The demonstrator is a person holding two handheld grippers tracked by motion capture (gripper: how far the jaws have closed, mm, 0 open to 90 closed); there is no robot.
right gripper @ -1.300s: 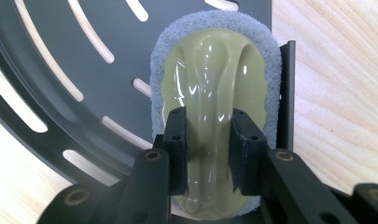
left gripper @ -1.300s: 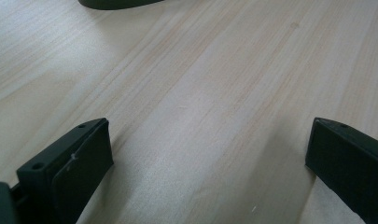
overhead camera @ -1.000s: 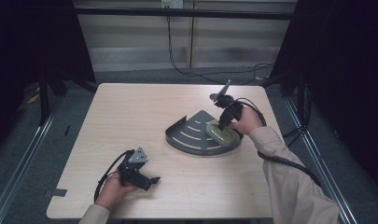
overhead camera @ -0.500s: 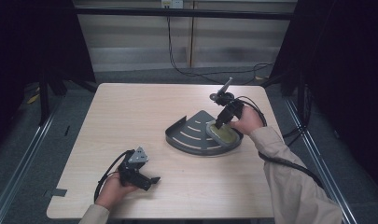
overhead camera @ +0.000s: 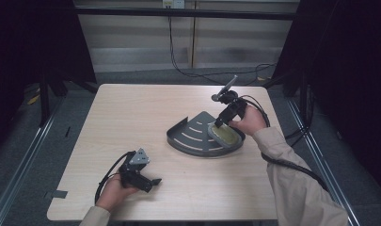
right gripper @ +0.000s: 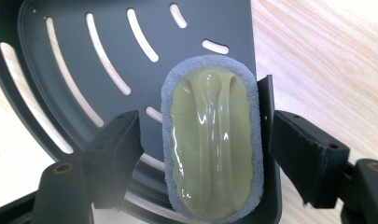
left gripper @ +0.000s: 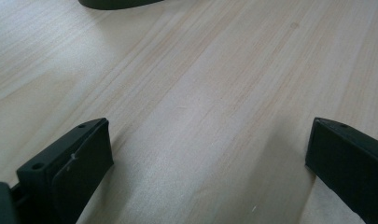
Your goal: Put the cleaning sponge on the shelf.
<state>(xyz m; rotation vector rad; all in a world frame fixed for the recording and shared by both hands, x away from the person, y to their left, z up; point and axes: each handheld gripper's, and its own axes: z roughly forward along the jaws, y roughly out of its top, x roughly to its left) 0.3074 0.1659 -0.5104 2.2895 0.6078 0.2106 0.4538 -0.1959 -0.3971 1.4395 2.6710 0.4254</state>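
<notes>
My left hand-held gripper [overhead camera: 148, 181] rests on the table [overhead camera: 131, 122] nearest me, jaws wide apart with nothing between them. Farther off, my right hand-held gripper [right gripper: 203, 154] has just been opening; its jaws flank the olive scrubbing pad [right gripper: 210, 140] without pressing on it. The pad lies in the dark slotted corner tray [right gripper: 84, 56].
</notes>
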